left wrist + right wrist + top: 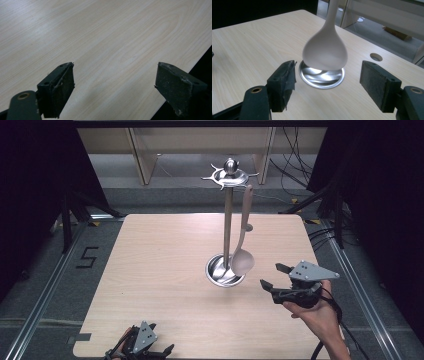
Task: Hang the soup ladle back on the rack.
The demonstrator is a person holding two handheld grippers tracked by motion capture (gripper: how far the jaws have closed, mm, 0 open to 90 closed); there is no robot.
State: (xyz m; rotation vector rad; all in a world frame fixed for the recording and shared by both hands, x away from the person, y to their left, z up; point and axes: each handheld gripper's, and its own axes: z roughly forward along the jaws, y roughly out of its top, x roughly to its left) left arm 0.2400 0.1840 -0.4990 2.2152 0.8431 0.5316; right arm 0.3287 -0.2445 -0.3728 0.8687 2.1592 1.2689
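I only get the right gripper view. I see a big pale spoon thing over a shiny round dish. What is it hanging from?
Observer: The pale beige ladle hangs by its handle from a hook on the star-shaped top of a tall silver metal stand.
Operator: Where's the other hand?
Observer: The left gripper is low at the near edge of the light wooden table, far from the stand.
Operator: Is it holding something?
Observer: No, its fingers stand wide apart over bare wood.
Operator: And mine?
Observer: The right gripper is open too, to the right of the stand's round base, not touching the ladle.
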